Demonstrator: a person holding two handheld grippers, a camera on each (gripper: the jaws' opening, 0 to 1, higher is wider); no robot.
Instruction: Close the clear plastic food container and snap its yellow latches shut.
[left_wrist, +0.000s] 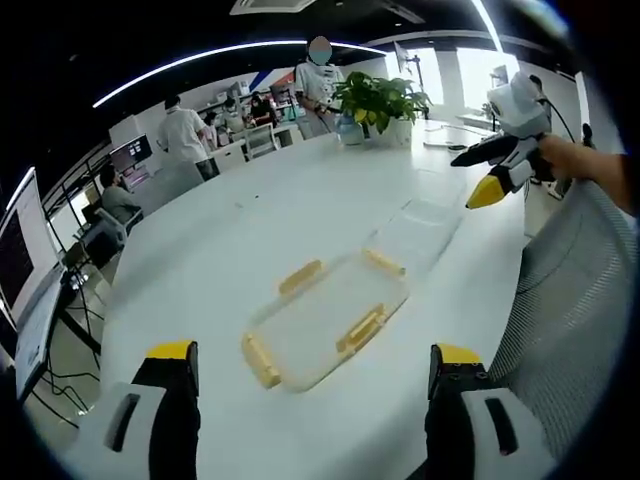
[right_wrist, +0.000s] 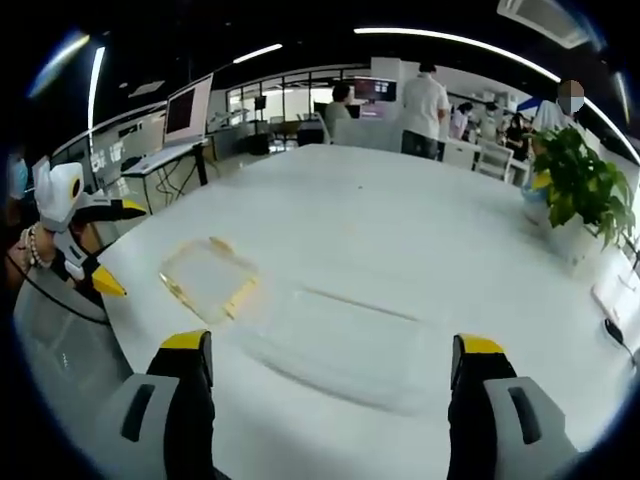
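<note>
Both grippers hang above the white table (left_wrist: 250, 230) with their jaws spread wide and nothing between them. In the left gripper view, the left gripper (left_wrist: 312, 400) looks down past its two yellow-tipped jaws at the lid (left_wrist: 325, 325), a clear flat piece with four yellow latches (left_wrist: 362, 328) around its edges, lying on the table just ahead and between the jaw lines. Farther off and to the right, touching or nearly touching the lid's far corner, sits the clear container body (left_wrist: 420, 232), faint against the white surface. Beyond that, high at the right of this view, the right gripper (left_wrist: 492, 168) comes in, held in a person's hand, well above the table.

From the right gripper view, the right gripper (right_wrist: 332, 395) has the container body (right_wrist: 335, 345) close in front, lying between its jaws' lines, and the lid (right_wrist: 210, 282) sits farther away to the left. The left gripper (right_wrist: 100, 245) shows at the left edge, held up off the table.

As I judge it, the task has hardly begun: the lid lies off the body, beside it rather than on it, and none of the latches can be snapped until it is seated. What is left is to lift the lid, set it square on the body, then press each latch down.

A potted plant (left_wrist: 378, 100) stands at the far end of the table.
</note>
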